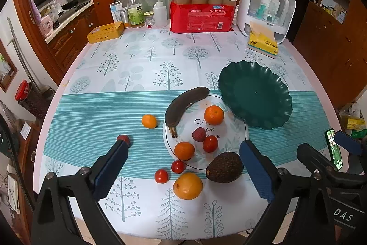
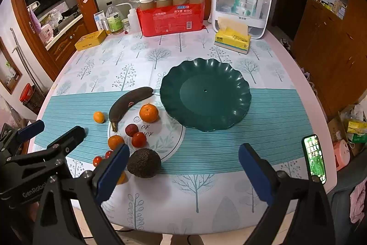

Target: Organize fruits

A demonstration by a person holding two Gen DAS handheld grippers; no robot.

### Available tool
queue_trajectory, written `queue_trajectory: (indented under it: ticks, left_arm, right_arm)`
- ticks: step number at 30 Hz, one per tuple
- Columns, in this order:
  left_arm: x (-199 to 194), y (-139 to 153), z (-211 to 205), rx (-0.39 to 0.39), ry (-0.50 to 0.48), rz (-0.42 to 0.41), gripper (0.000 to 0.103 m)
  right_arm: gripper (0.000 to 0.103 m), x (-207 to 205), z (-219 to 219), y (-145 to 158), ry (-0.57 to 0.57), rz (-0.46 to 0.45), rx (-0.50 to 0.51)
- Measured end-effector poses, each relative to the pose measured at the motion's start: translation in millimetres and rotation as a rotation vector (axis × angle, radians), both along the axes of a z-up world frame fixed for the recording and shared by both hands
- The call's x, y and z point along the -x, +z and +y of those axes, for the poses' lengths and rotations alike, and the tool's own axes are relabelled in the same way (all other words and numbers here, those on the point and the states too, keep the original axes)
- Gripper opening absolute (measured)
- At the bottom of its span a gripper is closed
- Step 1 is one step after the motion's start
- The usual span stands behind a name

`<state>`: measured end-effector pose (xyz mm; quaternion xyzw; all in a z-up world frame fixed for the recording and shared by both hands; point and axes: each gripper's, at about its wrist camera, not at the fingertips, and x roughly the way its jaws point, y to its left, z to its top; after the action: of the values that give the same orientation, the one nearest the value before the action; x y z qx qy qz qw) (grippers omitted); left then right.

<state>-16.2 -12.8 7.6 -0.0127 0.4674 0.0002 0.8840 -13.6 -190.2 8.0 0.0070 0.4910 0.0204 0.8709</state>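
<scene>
A: Your left gripper [image 1: 183, 160] is spread wide apart and holds nothing. It hangs low over the near side of the table [image 1: 128, 66], above the fruit.

B: And your right gripper [image 2: 183, 160]?

A: It is wide apart too, with nothing in it. It hangs above the striped blue cloth, in front of the green plate [image 2: 229, 117].

B: What does the fruit look like?

A: The banana [image 1: 183, 105] has gone very dark, almost black. It lies half on the white plate [image 1: 231, 141] with writing on it. On that plate you also have an orange tangerine [image 1: 213, 115], a bumpy pink-red lychee [image 1: 198, 134], a shiny red tomato [image 1: 210, 144] and another orange [image 1: 184, 150] at the rim.

B: And off the plate?

A: A dark bumpy avocado [image 1: 224, 167] lies at the plate's near edge, just beside your left gripper's right finger. A big orange [image 1: 188, 185] sits close in front of it. Two small red tomatoes [image 1: 161, 176] are beside that, one touching the plate's rim. A little orange [image 1: 149, 121] sits alone on the stripes to the left of the banana. A second red lychee [image 1: 123, 139] peeks out at the tip of your left finger.

B: Is the green plate full?

A: It has wavy edges, sits to the right of the white plate, and there is no fruit on it.
</scene>
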Motion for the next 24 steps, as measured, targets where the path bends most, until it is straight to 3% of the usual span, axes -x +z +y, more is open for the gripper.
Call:
queue_trajectory:
  ticks: [24]
  left_arm:
    - [15,1,-12,-0.018,0.05,0.008,0.096]
  right_arm:
    - [0.097,8,-9,4,0.053,-0.022,0.006]
